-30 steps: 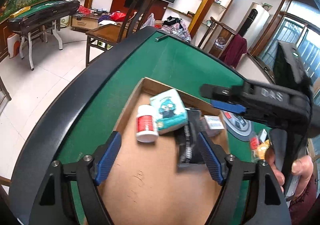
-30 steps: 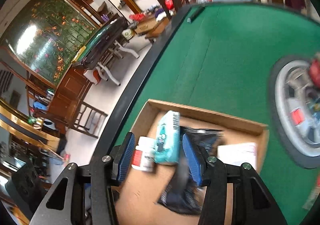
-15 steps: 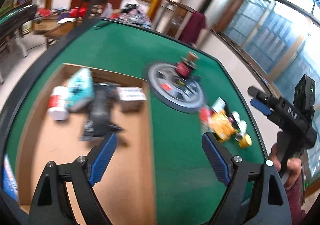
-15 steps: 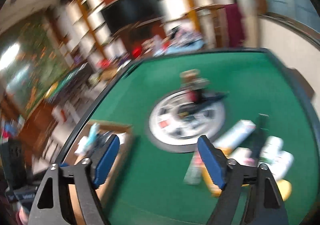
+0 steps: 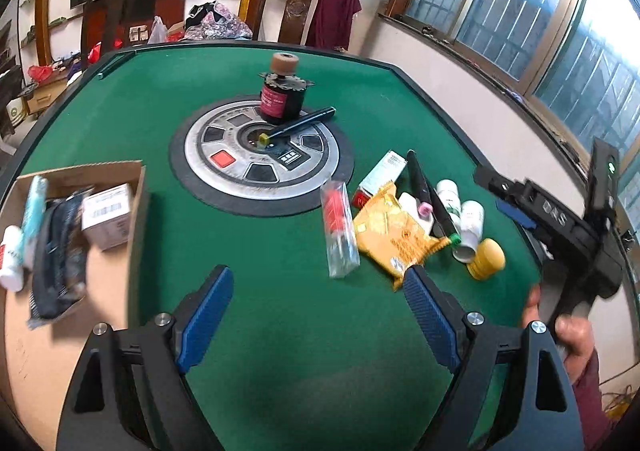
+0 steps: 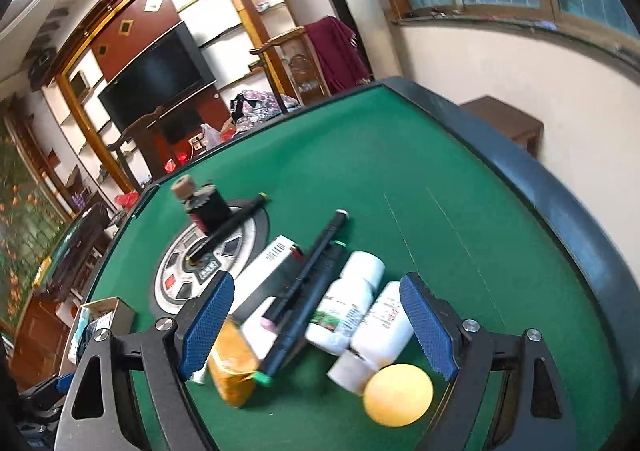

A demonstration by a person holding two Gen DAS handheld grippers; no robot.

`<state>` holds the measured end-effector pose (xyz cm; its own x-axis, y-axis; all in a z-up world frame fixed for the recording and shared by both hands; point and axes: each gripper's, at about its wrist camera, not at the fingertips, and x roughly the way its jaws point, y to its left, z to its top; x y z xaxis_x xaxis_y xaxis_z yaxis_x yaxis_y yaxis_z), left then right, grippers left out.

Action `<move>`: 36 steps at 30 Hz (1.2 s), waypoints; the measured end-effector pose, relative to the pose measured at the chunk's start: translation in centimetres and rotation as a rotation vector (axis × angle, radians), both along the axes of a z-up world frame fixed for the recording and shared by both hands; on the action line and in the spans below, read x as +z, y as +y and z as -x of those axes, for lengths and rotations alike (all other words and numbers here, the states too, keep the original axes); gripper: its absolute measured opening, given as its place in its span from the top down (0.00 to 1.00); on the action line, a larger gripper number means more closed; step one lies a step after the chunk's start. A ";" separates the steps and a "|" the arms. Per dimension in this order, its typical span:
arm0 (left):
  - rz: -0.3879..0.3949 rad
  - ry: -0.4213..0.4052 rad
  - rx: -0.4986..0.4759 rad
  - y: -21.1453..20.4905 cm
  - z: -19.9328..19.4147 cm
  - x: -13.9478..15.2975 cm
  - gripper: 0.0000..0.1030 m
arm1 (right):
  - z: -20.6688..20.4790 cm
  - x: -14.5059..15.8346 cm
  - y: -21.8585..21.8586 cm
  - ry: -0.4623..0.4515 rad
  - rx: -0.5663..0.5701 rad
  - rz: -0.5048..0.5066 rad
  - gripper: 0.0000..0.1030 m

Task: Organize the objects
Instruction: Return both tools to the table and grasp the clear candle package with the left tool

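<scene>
while the right claw point(image 6: 316, 325) hung spread wide and empty over the loose pile, the white pill bottles point(image 6: 362, 305) lay directly between and just ahead of its blue pads point(image 6: 426, 325), their long axes running roughly along the claw's forward line, caps toward the camera. a long black pen point(image 6: 308, 287) lay slantwise across the pile on the bottles' left, touching them, and a yellow snack packet point(image 6: 234, 365) sat beside the left pad. a round yellow cap point(image 6: 398, 395) rested just in front of the bottles, nearest the claw.

the left claw point(image 5: 318, 321) was also wide open and held nothing, hovering over bare green felt of the worktop point(image 5: 280, 351), between the pile and the cardboard box point(image 5: 72, 291). that box, well left of the bottles, already carried a small white carton point(image 5: 106, 211), a dark pouch and other items.

by my reading the right claw was the nearer one and would take a bottle; the touching pen and the neighbouring bottle could be dragged along. right of the bottles the felt was open up to the worktop's raised black rim point(image 6: 560, 203), giving room to approach from that side.
</scene>
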<state>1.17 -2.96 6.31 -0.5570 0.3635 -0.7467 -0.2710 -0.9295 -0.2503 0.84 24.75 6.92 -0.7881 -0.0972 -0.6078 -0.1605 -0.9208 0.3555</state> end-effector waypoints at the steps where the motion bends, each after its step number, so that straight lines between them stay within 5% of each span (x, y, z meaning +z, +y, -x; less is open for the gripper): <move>1: -0.003 -0.011 0.009 0.3 0.7 -0.4 0.17 | 0.1 -0.5 0.4 0.000 -0.007 0.012 0.14; 8: -0.060 -0.094 0.044 1.9 5.1 -2.7 0.17 | 0.2 -1.8 1.6 -0.011 -0.011 0.083 0.14; 15: 0.010 -0.088 0.016 4.1 6.5 -4.0 0.19 | 0.0 -1.9 1.3 -0.014 0.016 0.110 0.14; 18: 0.044 -0.069 0.005 4.4 6.5 -4.2 0.42 | 0.0 -2.1 1.1 -0.021 0.027 0.117 0.14; 20: 0.068 -0.071 0.015 4.2 6.7 -4.3 0.68 | 0.0 -2.1 1.0 -0.018 0.029 0.110 0.14; 32: 0.179 -0.046 0.011 5.2 6.4 -5.2 0.74 | 0.1 -2.3 0.0 -0.024 0.047 0.069 0.14; 36: 0.146 -0.025 0.015 3.9 5.2 -4.2 0.74 | 0.0 -2.4 -0.4 -0.027 0.047 0.040 0.14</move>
<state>-4.00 0.92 2.13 -0.5422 0.2421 -0.8046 -0.2526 -0.9603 -0.1188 0.81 24.33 4.51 -0.7654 -0.1579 -0.6239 -0.1280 -0.9127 0.3881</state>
